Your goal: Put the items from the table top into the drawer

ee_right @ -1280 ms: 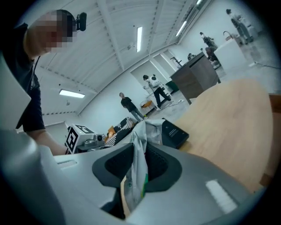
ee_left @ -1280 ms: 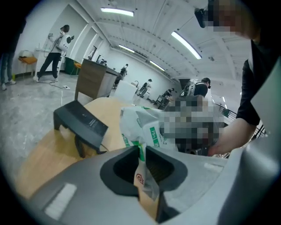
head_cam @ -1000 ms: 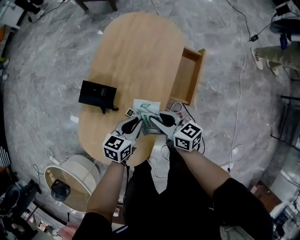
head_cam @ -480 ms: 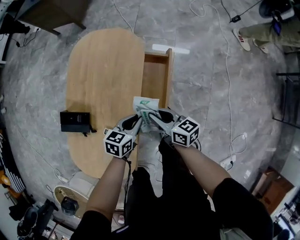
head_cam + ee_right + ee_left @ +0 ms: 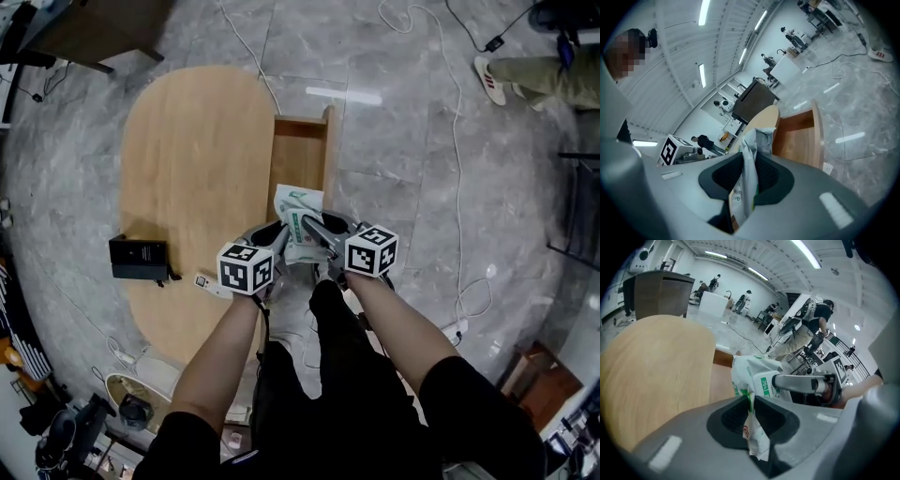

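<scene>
Left tool [image 5: 274, 240] and right tool [image 5: 315, 231] each clamp one edge of the pack [image 5: 300, 206], held above the near end of the open drawer [image 5: 300, 150], beside the surface [image 5: 187, 169]

A big open lab hall, not a home.

Grey marbled floor [image 5: 403, 141] runs all round an oval wooden desk [image 5: 187, 169] with a pulled-out drawer [image 5: 298, 164]. At the right of the head view loose cables [image 5: 457, 169] trail over the floor, a power strip [image 5: 454, 328] lies at the lower right, and dark equipment [image 5: 61, 439] crowds the lower left. The left gripper view shows long strip lights [image 5: 805, 253] on a white ribbed ceiling and people [image 5: 745, 298] at benches far behind.
</scene>
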`<state>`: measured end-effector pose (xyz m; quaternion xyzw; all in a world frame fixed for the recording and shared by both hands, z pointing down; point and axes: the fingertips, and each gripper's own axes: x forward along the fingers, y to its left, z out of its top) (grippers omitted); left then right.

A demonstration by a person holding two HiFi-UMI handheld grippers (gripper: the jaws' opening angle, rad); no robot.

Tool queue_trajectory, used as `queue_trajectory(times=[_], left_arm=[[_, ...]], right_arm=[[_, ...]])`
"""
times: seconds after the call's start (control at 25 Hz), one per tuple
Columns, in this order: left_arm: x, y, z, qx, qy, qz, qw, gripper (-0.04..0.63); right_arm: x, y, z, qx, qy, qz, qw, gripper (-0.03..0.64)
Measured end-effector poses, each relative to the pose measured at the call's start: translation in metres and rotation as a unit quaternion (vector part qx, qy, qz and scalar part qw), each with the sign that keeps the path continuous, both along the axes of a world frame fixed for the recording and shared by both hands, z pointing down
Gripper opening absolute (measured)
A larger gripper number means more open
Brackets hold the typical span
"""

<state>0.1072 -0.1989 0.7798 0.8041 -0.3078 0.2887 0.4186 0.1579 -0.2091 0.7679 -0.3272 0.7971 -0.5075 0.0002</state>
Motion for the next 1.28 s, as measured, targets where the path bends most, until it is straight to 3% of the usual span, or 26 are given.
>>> queue_trajectory(times=[0.24, 0.48, 0.56, 0.76, 0.92, 1.12, 1.28], left_arm=[[-0.002, -0.018, 0.032, -0.033, -0.028, -0.051, 0.9978, 0.038], [-0.003, -0.03, 0.061, -0.052, -0.075, -0.085, 0.9922, 0.037], [-0.004, -0.033, 0.07, -0.059, -0.098, -0.077, 0.9905, 0.037], [-0.009, -0.035, 0.092, -0.048, -0.171, -0.007, 0.984, 0.043], [-0.016, -0.036, 0.091, -0.012, -0.202, 0.031, 0.9788, 0.003], [-0.025, -0.009, 0.059, 0.019, -0.158, 0.03, 0.9868, 0.002], [-0.043, 0.027, 0.034, 0.007, -0.121, -0.001, 0.9926, 0.002]], right_arm=[[0.0, -0.021, 0.04, -0.049, -0.027, -0.016, 0.998, 0.095], [0.0, -0.036, 0.073, -0.074, -0.017, -0.029, 0.997, 0.094], [-0.002, -0.04, 0.081, -0.081, -0.008, -0.032, 0.996, 0.094], [-0.014, -0.046, 0.101, -0.089, 0.04, -0.044, 0.994, 0.092], [-0.016, -0.051, 0.117, -0.116, 0.065, -0.029, 0.991, 0.091], [-0.024, -0.06, 0.135, -0.161, 0.099, -0.028, 0.982, 0.089], [-0.036, -0.068, 0.147, -0.178, 0.138, -0.06, 0.972, 0.089]])
